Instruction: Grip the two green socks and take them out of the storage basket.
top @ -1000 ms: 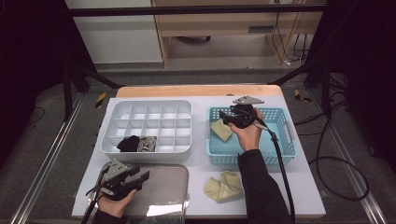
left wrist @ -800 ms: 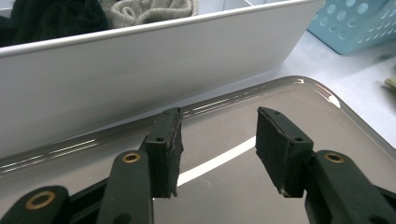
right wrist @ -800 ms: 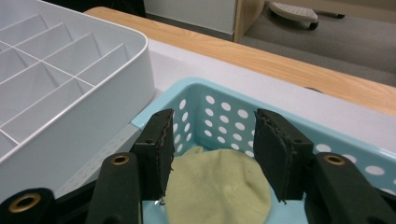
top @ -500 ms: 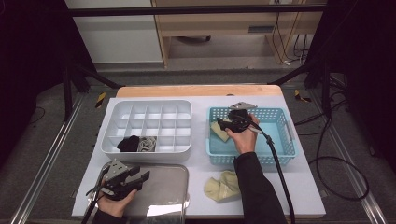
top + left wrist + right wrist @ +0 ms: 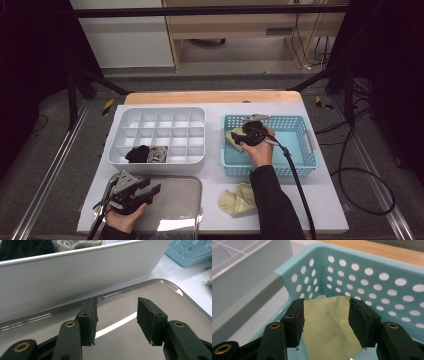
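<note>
Now sinking into the blue basket (image 5: pixel 305 150), right gripper (image 5: pixel 325 315) fingers spread over the yellow cloth (image 5: pixel 329 322), not yet grasping; left gripper (image 5: pixel 152 190) idling released.

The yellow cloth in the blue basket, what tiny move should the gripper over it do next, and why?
Probably ease the right gripper a little lower and close it on the yellow cloth. Its jaws stand open with the cloth lying between and beyond them in the blue basket, and nothing shows them pinching it. The left gripper is open over the tray.
</note>
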{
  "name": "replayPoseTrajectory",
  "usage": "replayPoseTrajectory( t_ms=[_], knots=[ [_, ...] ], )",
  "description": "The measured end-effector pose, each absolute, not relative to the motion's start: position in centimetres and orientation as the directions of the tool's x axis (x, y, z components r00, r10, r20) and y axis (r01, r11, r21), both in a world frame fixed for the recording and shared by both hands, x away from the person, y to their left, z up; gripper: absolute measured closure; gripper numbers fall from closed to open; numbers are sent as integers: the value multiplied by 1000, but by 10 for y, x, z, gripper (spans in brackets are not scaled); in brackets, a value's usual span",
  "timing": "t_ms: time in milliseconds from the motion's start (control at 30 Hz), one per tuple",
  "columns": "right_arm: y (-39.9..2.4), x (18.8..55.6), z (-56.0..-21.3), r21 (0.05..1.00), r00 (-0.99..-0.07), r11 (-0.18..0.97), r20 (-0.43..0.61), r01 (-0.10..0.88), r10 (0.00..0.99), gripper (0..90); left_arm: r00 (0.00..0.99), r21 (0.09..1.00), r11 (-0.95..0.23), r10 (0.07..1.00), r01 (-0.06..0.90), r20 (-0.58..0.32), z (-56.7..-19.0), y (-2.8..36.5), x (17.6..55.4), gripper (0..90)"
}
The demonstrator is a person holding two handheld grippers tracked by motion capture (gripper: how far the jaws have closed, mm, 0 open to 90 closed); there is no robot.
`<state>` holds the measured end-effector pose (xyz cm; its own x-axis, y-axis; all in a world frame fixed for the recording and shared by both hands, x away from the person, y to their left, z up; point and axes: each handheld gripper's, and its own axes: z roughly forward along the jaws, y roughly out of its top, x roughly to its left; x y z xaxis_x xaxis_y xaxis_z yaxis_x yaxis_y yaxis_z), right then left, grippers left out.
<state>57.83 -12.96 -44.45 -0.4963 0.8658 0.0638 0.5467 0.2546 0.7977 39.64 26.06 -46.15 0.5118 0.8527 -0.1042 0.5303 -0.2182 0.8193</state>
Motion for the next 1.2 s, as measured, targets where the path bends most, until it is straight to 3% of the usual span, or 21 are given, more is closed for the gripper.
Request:
replayPoseTrajectory(
  t_ms=[367, 800, 967, 1000, 1167, 1200],
  knots=[
    [-128, 581, -454, 759, -502, 269, 87, 593, 861, 386, 511, 816, -223, 854, 533, -100, -462, 260, 397, 501],
    [-125, 581, -459, 731, -512, 298, 80, 613, 856, 439, 512, 818, -221, 853, 531, -102, -462, 260, 397, 502],
    [-126, 581, -460, 716, -508, 305, 81, 628, 857, 539, 516, 816, -230, 851, 531, -96, -463, 260, 397, 504],
    [-127, 582, -461, 707, -504, 306, 81, 637, 860, 622, 513, 816, -225, 853, 532, -99, -463, 260, 397, 504],
    [-127, 580, -461, 688, -499, 316, 78, 653, 863, 755, 516, 815, -230, 851, 532, -96, -463, 260, 397, 505],
    [-128, 580, -460, 682, -496, 314, 82, 661, 865, 839, 517, 815, -231, 851, 531, -95, -463, 260, 397, 506]
  ],
)
